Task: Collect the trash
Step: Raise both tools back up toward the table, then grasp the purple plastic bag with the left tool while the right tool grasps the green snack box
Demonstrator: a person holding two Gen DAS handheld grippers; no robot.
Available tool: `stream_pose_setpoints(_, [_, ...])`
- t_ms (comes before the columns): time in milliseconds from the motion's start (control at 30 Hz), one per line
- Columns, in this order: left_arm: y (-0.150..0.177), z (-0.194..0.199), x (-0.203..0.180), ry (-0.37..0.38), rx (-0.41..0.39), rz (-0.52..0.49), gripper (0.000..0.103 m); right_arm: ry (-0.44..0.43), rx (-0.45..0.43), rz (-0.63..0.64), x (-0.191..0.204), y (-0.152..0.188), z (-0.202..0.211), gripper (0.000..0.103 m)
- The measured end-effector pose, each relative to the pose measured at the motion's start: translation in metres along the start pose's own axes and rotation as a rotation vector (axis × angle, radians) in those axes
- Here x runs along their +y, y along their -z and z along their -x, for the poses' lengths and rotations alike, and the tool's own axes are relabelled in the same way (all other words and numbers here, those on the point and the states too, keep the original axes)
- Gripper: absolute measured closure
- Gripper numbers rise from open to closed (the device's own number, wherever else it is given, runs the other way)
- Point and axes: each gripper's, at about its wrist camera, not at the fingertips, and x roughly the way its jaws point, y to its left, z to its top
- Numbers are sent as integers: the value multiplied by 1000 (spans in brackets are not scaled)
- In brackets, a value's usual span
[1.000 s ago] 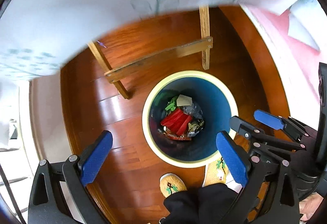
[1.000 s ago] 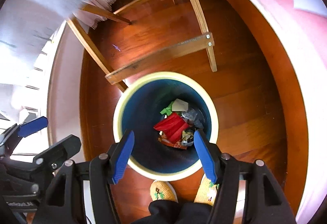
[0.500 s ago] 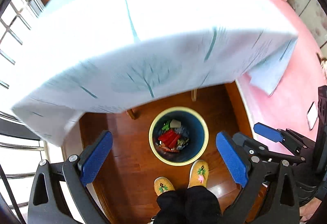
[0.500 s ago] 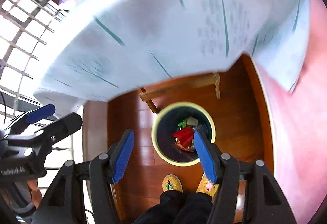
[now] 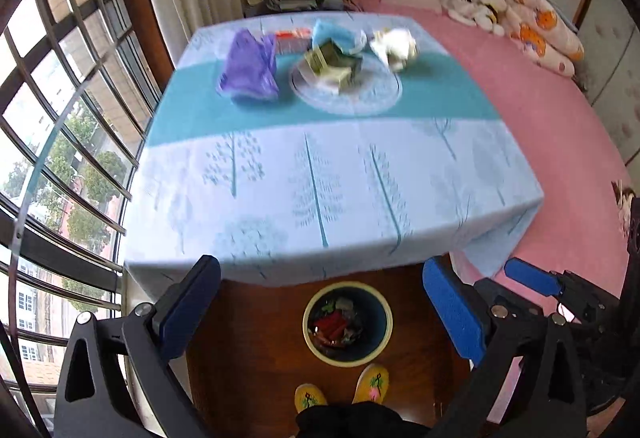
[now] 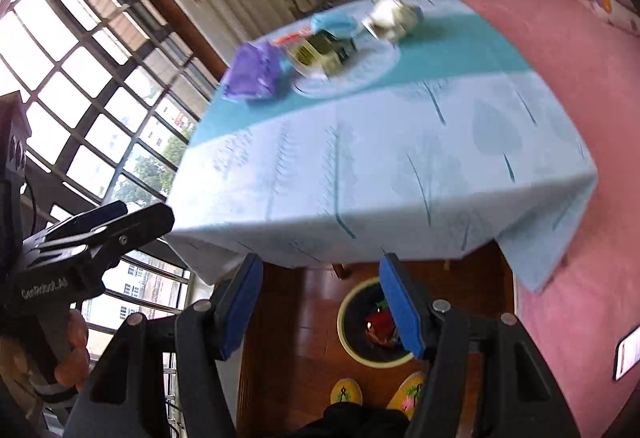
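Your left gripper (image 5: 320, 308): jaws wide apart, empty. Your right gripper (image 6: 320, 308): jaws parted, nothing between. Trash bin (image 5: 347, 323) on floor below bench (image 5: 320, 166) edge, by your slippers. Purple bag (image 5: 249, 67), cartons (image 5: 330, 67), crumpled paper (image 5: 396, 45) lie on bench's far side.

Both grippers (image 5: 320, 312) (image 6: 320, 308) agape — empty.

A pink bed (image 5: 552, 126) lies beside the barred window (image 5: 60, 142), with 2 yellow slippers (image 5: 340, 390) below.
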Motion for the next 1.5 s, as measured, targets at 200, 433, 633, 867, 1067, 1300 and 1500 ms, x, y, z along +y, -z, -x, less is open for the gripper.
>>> stream_pose_setpoints(200, [-32, 28, 8, -31, -86, 56, 3, -26, -45, 122, 21, -38, 11, 42])
stream_pose_setpoints(433, [-64, 27, 35, -48, -135, 134, 3, -19, -65, 187, 30, -81, 1, 42])
stream_pose_setpoints(633, [-100, -25, 76, -57, -89, 188, 3, 22, -61, 153, 30, -123, -38, 42])
stream_pose_setpoints(867, [-173, -120, 114, 30, 62, 101, 3, 99, -39, -6, 21, -174, -101, 42])
stream_pose_setpoints(1067, [-225, -193, 131, 77, 168, 11, 3, 163, -28, -192, 13, -219, -161, 29])
stream_pose_setpoints(1300, [-263, -257, 147, 123, 243, -15, 3, 199, -51, -417, 3, -259, -208, 10])
stream_pose_setpoints(1500, [-273, -289, 154, 151, 289, -52, 3, 286, -19, -447, 5, -283, -244, 10])
